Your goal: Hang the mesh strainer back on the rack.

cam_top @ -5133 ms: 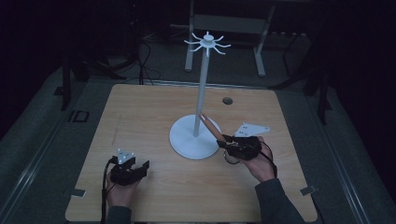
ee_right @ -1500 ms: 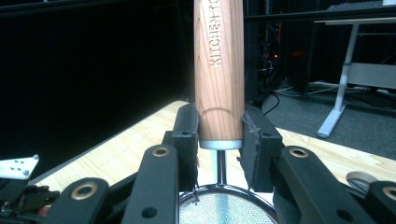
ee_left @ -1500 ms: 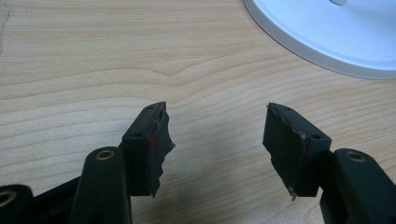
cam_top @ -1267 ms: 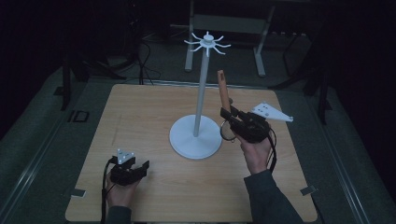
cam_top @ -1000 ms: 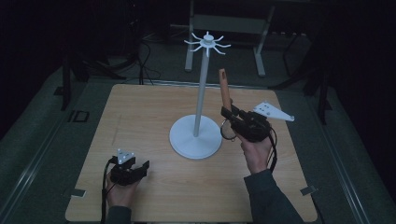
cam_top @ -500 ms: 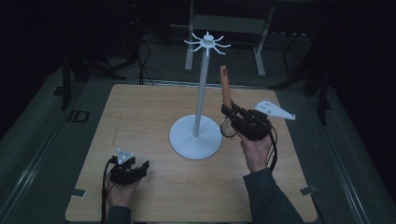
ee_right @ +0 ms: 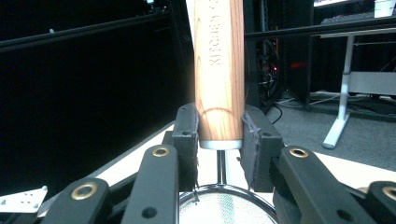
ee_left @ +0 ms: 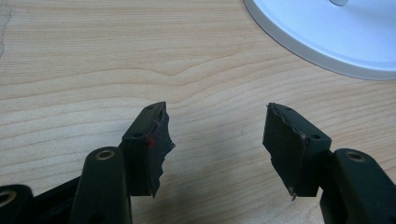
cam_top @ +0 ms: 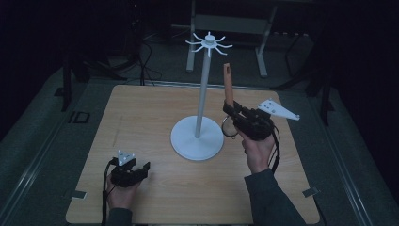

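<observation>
A white stand (cam_top: 202, 94) with a round base (cam_top: 196, 140) and a ring of hooks (cam_top: 209, 44) at its top rises from the middle of the wooden table (cam_top: 141, 108). Just right of the pole, my right gripper (cam_top: 230, 110) is shut on the wooden handle (cam_top: 227, 84) of a small strainer, which points straight up. In the right gripper view the pads clamp the handle (ee_right: 218, 70) near its lower end, and the mesh bowl (ee_right: 226, 207) hangs below the jaws. My left gripper (cam_top: 141, 168) rests open on the table at the front left, its jaws (ee_left: 217, 140) empty.
The stand's base (ee_left: 327, 32) lies ahead and to the right of the left gripper. A metal frame with legs (cam_top: 230, 23) stands on the floor beyond the table's far edge. Cables lie on the floor at the back left.
Since the oldest frame the right gripper has risen from beside the stand's base, and the strainer's handle has turned upright. Over the last second it has barely shifted. The left gripper has stayed put.
</observation>
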Motion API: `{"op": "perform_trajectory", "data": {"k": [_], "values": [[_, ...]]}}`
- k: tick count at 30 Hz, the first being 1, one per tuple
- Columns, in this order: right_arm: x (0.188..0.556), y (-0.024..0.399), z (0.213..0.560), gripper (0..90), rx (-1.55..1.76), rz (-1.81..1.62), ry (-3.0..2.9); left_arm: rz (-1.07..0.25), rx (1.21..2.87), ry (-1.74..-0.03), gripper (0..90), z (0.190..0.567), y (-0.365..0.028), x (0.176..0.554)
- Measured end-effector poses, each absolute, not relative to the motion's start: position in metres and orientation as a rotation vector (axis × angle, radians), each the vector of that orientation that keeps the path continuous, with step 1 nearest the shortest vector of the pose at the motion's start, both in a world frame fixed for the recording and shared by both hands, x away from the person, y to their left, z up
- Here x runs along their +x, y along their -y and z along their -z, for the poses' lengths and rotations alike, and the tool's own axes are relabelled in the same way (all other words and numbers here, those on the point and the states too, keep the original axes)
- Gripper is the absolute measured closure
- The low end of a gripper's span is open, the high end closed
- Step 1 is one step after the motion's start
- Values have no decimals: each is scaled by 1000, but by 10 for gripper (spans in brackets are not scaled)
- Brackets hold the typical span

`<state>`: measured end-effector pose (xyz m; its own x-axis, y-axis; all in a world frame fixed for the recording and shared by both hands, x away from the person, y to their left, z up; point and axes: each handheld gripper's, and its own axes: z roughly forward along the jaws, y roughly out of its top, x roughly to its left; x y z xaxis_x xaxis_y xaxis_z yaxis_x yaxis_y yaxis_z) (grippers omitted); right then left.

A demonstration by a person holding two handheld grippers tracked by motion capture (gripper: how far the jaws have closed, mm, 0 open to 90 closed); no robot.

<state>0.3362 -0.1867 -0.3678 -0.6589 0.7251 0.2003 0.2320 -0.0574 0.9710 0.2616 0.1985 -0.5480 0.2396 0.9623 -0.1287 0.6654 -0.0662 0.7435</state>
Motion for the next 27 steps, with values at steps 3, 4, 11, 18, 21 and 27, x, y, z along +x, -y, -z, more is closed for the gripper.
{"op": "perform_trajectory", "data": {"k": [3,4,11,18,21,27], "values": [[336,187,367,698,1021,-1771,-1836,-532,1806,-1498,407,548,-199,262],[336,187,367,698,1021,-1774,-1832,-532,1805,-1499,407,548,-199,262],[337,187,364,698,1024,-1796,-1825,-532,1805,-1499,407,548,-199,262],[337,187,360,698,1019,-1812,-1818,-532,1805,-1499,407,548,-199,262],[337,187,360,698,1016,-1820,-1815,-532,1805,-1500,407,548,-199,262],[336,186,358,698,1012,-1826,-1809,-532,1804,-1499,407,548,-199,262]]}}
